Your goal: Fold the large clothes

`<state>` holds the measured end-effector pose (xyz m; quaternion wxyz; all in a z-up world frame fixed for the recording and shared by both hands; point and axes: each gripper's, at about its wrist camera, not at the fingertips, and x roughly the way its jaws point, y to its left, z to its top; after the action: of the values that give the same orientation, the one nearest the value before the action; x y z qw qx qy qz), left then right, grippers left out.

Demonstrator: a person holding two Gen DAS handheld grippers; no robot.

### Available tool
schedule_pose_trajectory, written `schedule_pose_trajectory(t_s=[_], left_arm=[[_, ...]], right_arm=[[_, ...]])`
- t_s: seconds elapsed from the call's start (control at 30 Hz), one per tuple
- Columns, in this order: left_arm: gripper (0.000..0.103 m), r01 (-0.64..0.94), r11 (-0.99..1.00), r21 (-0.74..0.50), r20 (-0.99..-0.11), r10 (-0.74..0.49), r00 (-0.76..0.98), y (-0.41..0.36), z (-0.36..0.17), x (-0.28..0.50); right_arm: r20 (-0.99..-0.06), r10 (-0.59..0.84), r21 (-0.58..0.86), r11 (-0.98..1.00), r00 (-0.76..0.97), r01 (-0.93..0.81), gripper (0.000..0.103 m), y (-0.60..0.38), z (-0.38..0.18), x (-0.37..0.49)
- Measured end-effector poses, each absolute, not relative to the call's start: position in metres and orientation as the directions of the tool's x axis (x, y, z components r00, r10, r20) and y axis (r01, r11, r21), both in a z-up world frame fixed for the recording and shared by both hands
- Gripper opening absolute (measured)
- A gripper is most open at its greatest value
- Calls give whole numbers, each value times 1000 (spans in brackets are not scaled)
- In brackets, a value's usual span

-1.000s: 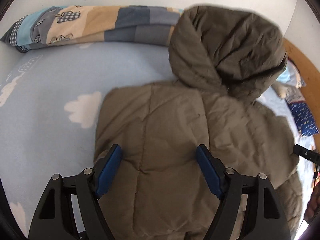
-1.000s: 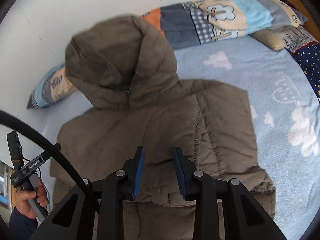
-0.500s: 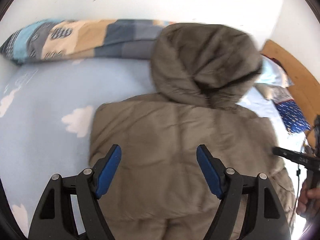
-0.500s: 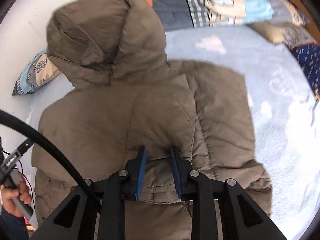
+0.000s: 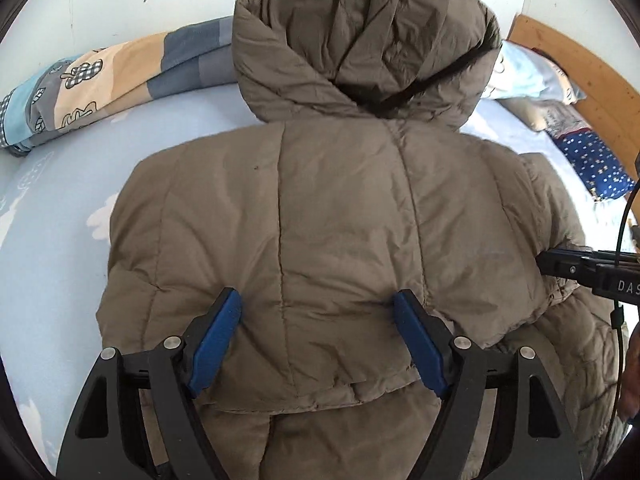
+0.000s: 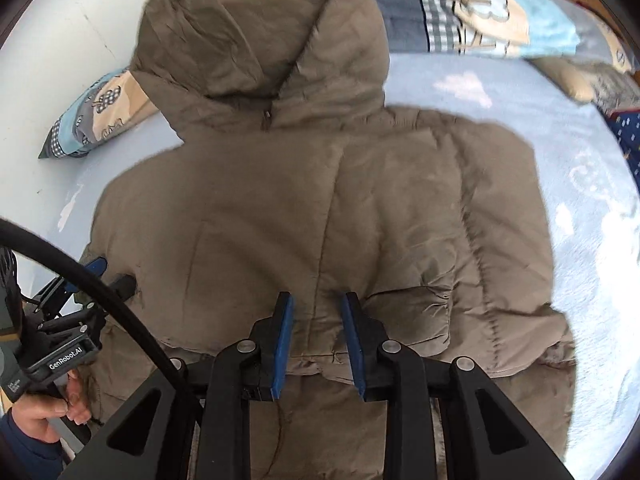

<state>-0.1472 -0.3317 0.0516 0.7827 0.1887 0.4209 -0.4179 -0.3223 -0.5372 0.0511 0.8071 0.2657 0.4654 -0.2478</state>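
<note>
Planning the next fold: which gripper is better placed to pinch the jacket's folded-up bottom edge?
Probably right. The right gripper hangs with narrow-set jaws just over the folded edge of the puffer jacket; the left gripper stands wide open over it.

Two fisheye views, one from each handheld gripper, look steeply down and forward along their own jaws, close above a brown hooded jacket (image 5: 332, 216) spread on a bed (image 5: 52, 200). The left view sits toward the jacket's left side, the right view toward its right. Both share the jacket's back and hood (image 6: 256, 44), the patterned pillow (image 5: 100, 80) and the wall behind.
</note>
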Motion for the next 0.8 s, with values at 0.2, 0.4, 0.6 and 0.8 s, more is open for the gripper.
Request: schedule_pose_trajectory(t_s=[0.2, 0.4, 0.6, 0.8], left_arm=[[79, 808, 582, -86, -795, -529, 297, -306, 86, -158], [79, 794, 605, -58, -735, -564, 376, -222, 141, -193], [79, 771, 634, -67, -680, -594, 430, -126, 181, -246], [79, 724, 674, -146, -665, -609, 432, -44, 195, -277]], right_arm=[[-869, -126, 254, 717, 478, 649, 30, -540, 65, -329], [-793, -159, 291, 749, 588, 595, 51, -513, 123, -372], [-746, -202, 297, 752, 635, 588, 51, -461, 150, -450], [-716, -220, 355, 702, 663, 617, 52, -416, 153, -536]])
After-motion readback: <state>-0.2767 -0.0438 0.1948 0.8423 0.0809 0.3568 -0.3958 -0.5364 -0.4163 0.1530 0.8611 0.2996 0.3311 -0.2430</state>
